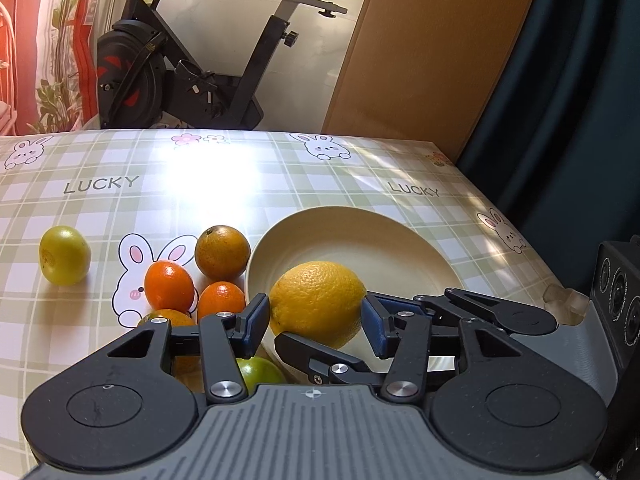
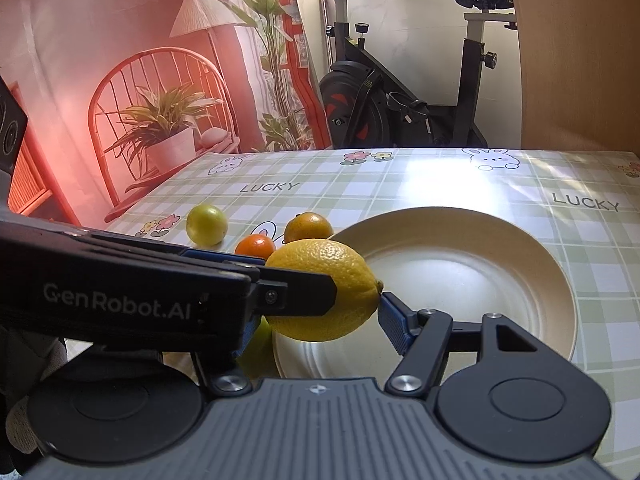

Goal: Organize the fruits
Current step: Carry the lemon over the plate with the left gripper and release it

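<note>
Left gripper (image 1: 316,316) has its 2 blue pads pressed against opposite sides of a big yellow lemon (image 1: 318,300), pinching it across its middle. Right gripper (image 2: 320,320) comes in from the other side, crossing the left one, and takes the same lemon end to end. From its own camera I can see 1 blue pad against the lemon's pointed tip. The other finger is mostly hidden behind the left gripper's black body, so I only half see that side of the grip. So the lemon sits between both tools at once, held up off the tablecloth at the near left rim of the cream plate (image 1: 360,248). The plate has nothing in it.

Everything stands on a table (image 1: 200,184) with a green checked cloth printed with rabbits and the word LUCKY. Left of the plate there is a loose cluster of fruit. A dull orange (image 1: 222,254) sits just beside the rim, with 2 brighter small oranges (image 1: 169,286) in front of it, close together. Another orange fruit (image 1: 168,316) is partly covered by the left gripper's finger, and a green fruit (image 1: 260,372) peeks out beneath the gripper. A yellow-green fruit (image 1: 64,255) lies on its own, well apart to the left. An exercise bike (image 1: 180,80) stands behind the table.
</note>
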Tool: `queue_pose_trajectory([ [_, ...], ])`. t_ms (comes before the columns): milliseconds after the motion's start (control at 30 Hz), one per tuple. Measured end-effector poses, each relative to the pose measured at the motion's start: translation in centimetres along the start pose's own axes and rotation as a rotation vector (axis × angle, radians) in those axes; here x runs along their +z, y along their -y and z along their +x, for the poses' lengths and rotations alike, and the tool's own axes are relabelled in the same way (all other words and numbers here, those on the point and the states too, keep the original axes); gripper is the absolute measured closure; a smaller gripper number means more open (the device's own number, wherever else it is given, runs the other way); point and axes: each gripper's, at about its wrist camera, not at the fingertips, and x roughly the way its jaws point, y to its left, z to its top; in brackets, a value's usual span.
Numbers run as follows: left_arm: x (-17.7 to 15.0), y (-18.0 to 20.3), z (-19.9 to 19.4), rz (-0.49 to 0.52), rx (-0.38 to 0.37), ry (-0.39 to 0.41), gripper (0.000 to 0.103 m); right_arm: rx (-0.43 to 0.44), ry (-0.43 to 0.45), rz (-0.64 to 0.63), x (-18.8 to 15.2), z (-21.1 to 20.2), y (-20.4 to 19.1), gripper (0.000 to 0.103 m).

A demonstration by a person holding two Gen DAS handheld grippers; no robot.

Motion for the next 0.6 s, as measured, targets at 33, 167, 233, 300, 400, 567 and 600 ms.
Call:
queue_pose_trajectory([
  [33, 0.2, -0.1, 0.3, -0.001, 0.005, -0.003, 0.05, -0.001, -0.001, 0.0, 0.1, 0.3, 0.1, 0.036],
  [167, 0.7, -0.3, 1.1, -0.004, 0.025, -0.007, 0.05, -0.006, -0.006, -0.015, 0.6, 1.7, 0.5, 0.036],
  [233, 1.0, -0.3, 1.6, 0.001, 0.035, -0.007, 0.05, -0.009, -0.006, -0.02, 0.8, 2.2, 0.7, 0.036],
  [300, 1.3, -0.4, 1.9, 0.005, 0.042, -0.009, 0.05, -0.014, -0.003, -0.023, 1.0, 2.7, 0.8, 0.036],
  [400, 1.6, -0.5, 2.4, 0.009, 0.047, -0.015, 0.05, -0.022, 0.004, -0.026, 1.1, 3.2, 1.0, 0.036],
  [567, 1.8, -0.6, 3.0, 0.007, 0.055, -0.016, 0.05, -0.03, 0.007, -0.018, 1.1, 4.0, 1.3, 0.036],
  [600, 1.8, -0.6, 3.1, 0.008, 0.057, -0.014, 0.05, -0.032, 0.007, -0.014, 1.0, 4.2, 1.4, 0.036],
])
